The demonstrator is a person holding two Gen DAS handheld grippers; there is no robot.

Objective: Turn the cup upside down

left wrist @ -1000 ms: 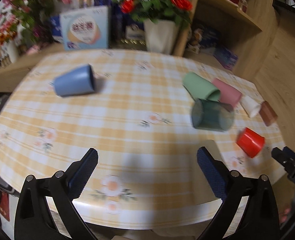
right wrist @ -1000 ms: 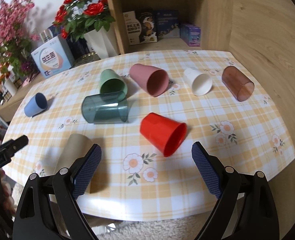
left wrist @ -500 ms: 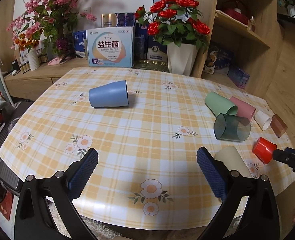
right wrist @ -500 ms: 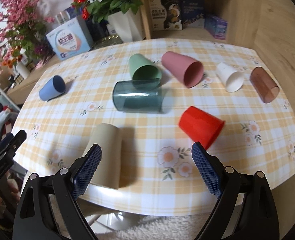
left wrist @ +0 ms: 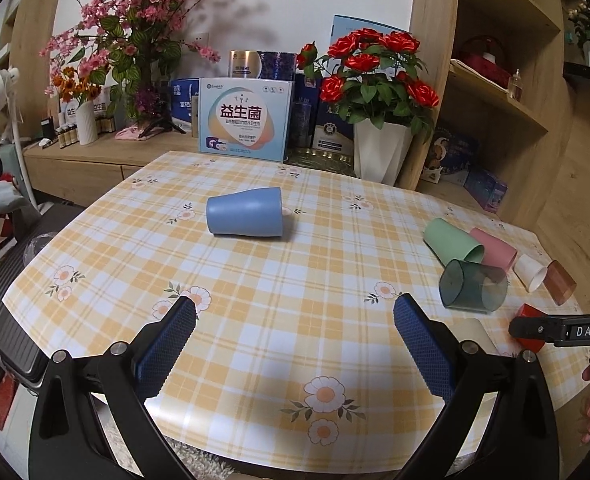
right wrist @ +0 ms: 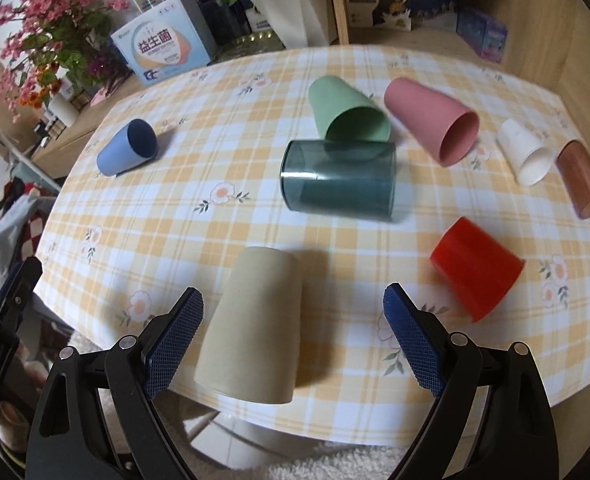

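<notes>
Beige cup (right wrist: 255, 324) lies on its side at the near edge of the counter (right wrist: 223, 216), rim toward the camera and overhanging the edge a little, base pointing away. Right hand-held gripper (right wrist: 293, 312) hovers over it with its blue-padded fingers spread wide, touching nothing; the cup's rim end sits between them, closer to the left finger. Left hand-held gripper (left wrist: 295, 324) likewise stands spread and empty above bare checked cloth at the near side of the counter. Outward from the right gripper: red cup (right wrist: 475, 268) on its side just to the right, mouth facing the near edge; dark teal transparent cup (right wrist: 339, 180) on its side behind the beige one, lying crosswise. Green cup (right wrist: 347, 112) rests beyond it, its mouth against or just beside the teal cup's wall; cannot tell if they touch. Pink cup (right wrist: 435, 124) lies beside the green one, mouth toward the near right. White cup (right wrist: 527, 156) and brown translucent cup (right wrist: 583, 180) lie near the right edge, close together. Blue cup (left wrist: 245, 216) lies alone on its side, well apart from the others, toward the far left. Red roses in a white pot (left wrist: 379, 92) and a printed box (left wrist: 243, 120) stand behind the counter.
</notes>
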